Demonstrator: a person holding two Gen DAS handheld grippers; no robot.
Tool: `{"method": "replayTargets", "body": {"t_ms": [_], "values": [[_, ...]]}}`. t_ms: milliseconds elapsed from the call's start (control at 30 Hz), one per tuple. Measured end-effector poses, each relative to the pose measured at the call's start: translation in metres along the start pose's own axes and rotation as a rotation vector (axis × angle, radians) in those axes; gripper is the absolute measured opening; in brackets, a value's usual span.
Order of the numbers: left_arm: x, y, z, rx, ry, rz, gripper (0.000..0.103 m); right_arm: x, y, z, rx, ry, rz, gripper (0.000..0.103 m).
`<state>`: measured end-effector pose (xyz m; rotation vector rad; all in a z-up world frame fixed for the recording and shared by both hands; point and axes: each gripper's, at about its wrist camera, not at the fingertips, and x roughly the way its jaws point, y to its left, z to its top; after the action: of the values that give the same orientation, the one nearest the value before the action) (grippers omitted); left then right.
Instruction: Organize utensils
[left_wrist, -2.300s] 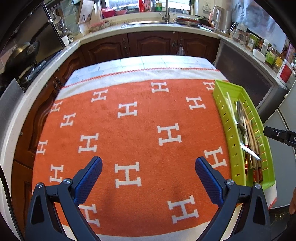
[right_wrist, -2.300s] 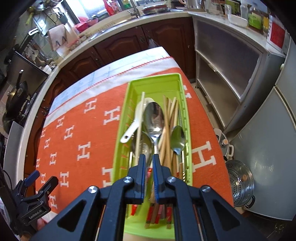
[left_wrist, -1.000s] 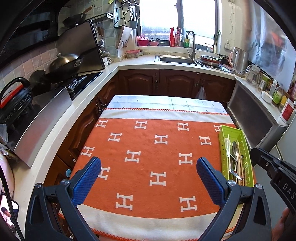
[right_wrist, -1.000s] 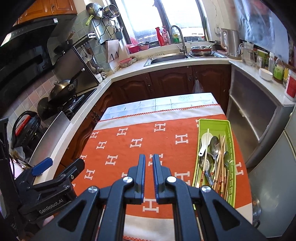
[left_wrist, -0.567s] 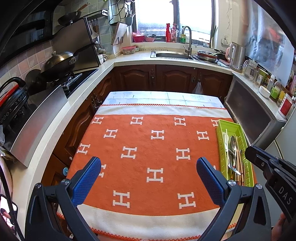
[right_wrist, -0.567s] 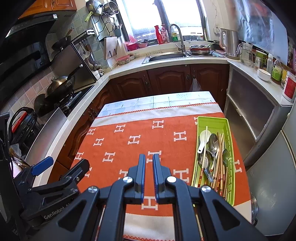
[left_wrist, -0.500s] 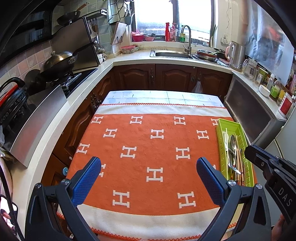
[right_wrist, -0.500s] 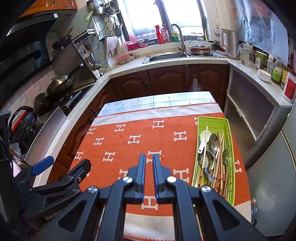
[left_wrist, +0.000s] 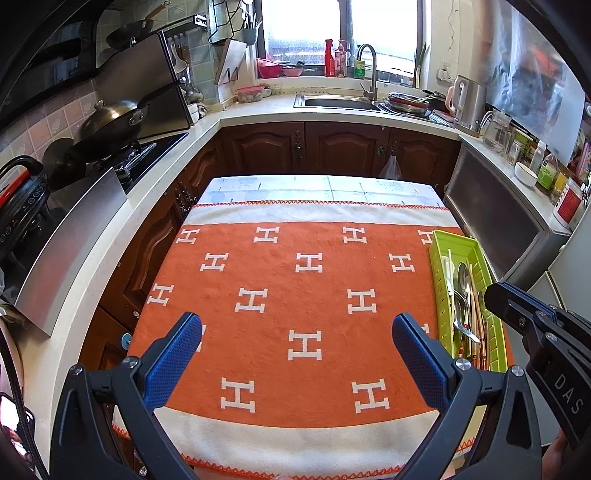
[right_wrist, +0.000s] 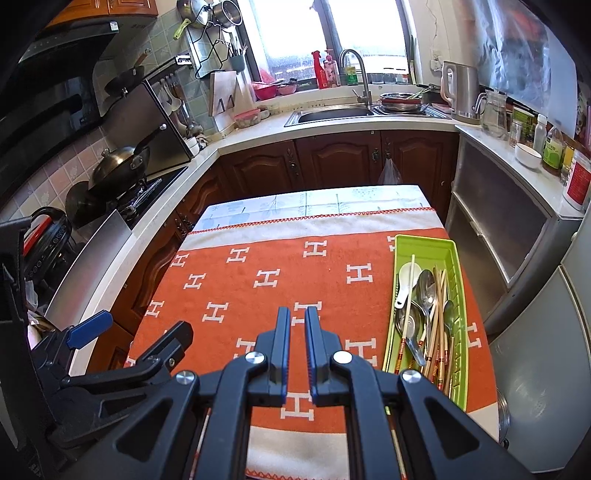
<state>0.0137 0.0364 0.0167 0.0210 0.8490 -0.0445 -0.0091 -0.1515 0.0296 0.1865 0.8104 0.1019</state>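
A green utensil tray (right_wrist: 457, 269) lies on the right side of the orange towel (right_wrist: 280, 291). It holds metal spoons (right_wrist: 424, 291), a white ceramic spoon (right_wrist: 406, 280) and several chopsticks (right_wrist: 437, 325). The tray also shows in the left wrist view (left_wrist: 439, 254). My left gripper (left_wrist: 297, 345) is open and empty, held above the towel's near half. My right gripper (right_wrist: 297, 332) is shut with nothing between its fingers, above the towel, left of the tray.
The table (left_wrist: 317, 184) stands in a kitchen between counters. A stove with a wok (left_wrist: 110, 118) is on the left, a sink (left_wrist: 336, 101) at the back, a steel cabinet (right_wrist: 517, 221) and fridge (right_wrist: 546, 369) on the right.
Both grippers have drawn back and up from the table, so the view widened. The right gripper has left the tray and stays shut. In the last half second hardly anything moved.
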Motion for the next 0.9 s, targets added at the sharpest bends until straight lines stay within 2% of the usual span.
{"method": "replayTargets", "body": {"t_ms": [900], "values": [[0.0061,0.0025,-0.0044,-0.007,0.019,-0.011,0.102,0.0017,0.0004,-0.0005,-0.003,0.006,-0.001,0.008]]}}
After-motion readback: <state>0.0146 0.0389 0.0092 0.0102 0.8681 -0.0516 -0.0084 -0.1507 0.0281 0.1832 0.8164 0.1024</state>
